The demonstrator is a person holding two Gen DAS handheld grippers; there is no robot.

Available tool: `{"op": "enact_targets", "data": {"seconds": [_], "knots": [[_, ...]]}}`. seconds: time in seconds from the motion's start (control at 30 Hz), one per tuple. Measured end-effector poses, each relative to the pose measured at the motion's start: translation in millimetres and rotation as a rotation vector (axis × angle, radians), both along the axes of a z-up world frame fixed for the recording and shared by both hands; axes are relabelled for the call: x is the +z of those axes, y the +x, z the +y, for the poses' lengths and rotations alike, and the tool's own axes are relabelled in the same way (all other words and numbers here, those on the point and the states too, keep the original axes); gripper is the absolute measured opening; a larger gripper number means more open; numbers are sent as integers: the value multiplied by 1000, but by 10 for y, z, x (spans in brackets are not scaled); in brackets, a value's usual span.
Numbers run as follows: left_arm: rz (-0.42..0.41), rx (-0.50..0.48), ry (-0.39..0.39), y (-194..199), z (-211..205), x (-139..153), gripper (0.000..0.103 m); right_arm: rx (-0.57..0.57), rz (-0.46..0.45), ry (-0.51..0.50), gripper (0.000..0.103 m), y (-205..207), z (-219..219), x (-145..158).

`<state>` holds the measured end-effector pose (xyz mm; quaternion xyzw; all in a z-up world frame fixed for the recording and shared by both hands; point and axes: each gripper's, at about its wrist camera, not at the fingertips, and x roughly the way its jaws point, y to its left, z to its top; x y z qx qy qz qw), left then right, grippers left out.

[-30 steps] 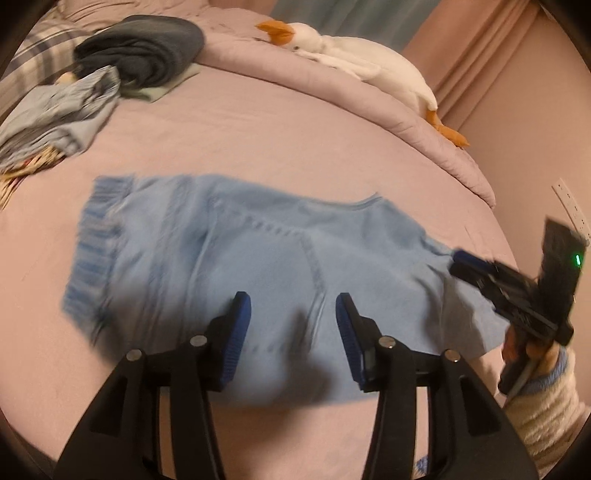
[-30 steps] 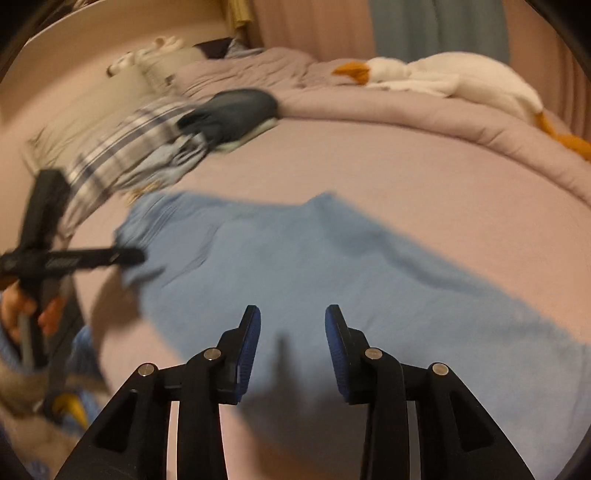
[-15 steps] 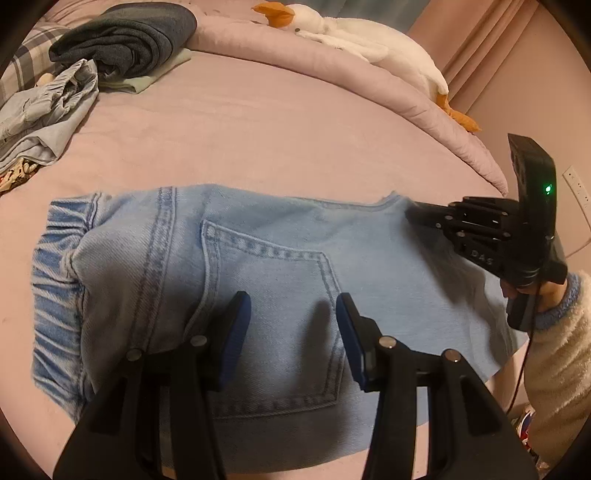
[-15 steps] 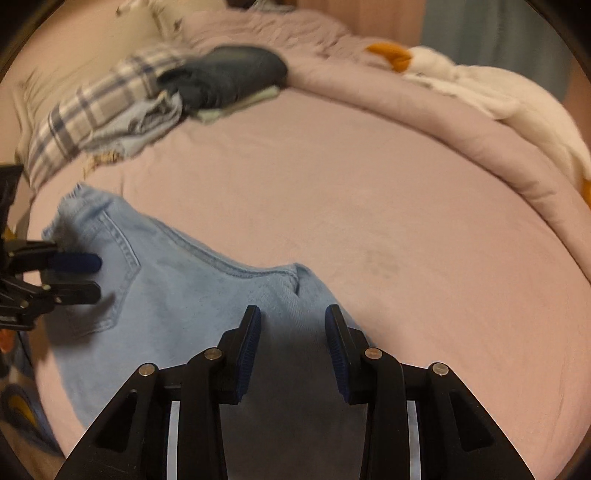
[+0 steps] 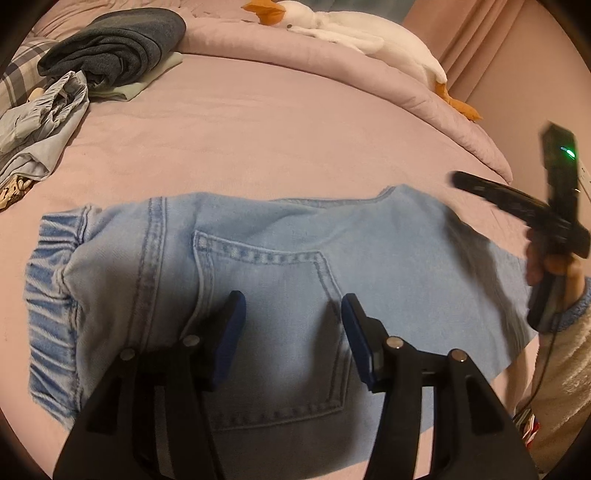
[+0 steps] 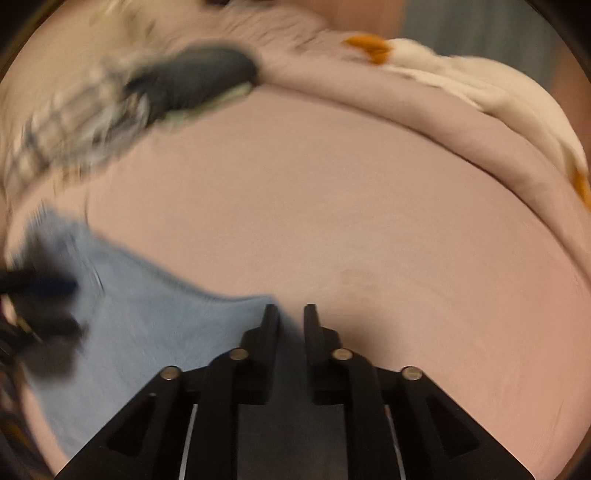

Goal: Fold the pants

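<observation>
Light blue jeans (image 5: 280, 266) lie flat on the pink bed, back pocket up, elastic waistband at the left. My left gripper (image 5: 292, 299) hovers over the pocket. Its jaws are opening and nothing is between them. In the right wrist view the jeans (image 6: 147, 325) fill the lower left, and their corner ends beside my right gripper (image 6: 291, 310). That gripper's jaws are closing to a narrow gap with no cloth pinched in it. The left wrist view shows the right gripper (image 5: 458, 181) blurred in a hand, above the jeans' right end. The left gripper (image 6: 48, 286) is a dark blur at the left edge.
A dark folded garment (image 5: 114, 44) on a pale green one, crumpled light blue clothes (image 5: 44, 110) and a plaid pillow (image 5: 18, 70) sit at the far left. A white plush goose (image 5: 369, 33) lies on the rolled duvet (image 5: 332, 70) at the back. Bare pink sheet (image 5: 258, 147) lies between.
My left gripper came closer to the jeans and its jaws widened a little. The right gripper swung right, off the jeans to their corner, and its jaws narrowed to a slit.
</observation>
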<state>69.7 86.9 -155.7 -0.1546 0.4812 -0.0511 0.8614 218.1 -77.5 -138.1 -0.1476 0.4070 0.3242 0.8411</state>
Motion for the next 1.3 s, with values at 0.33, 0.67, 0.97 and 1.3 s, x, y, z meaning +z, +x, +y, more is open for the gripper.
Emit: {"op": "enact_targets", "data": {"seconds": [0.33,0.67,0.97,1.3], "knots": [[-42,-13,76,-379,113,-9,51,-263,6,67,13,-613,-1488,81],[-23,26,111,-525,133,17,45,-683,-68,-52,13,-755,-2698,-295],[8,47,123,-449,-135,112,69,-930,-54,112,14,-958,-3660,48],[28,-113,52,-378,-786,72,69,-880,16,338,25,-1598,-3586,-149]]}}
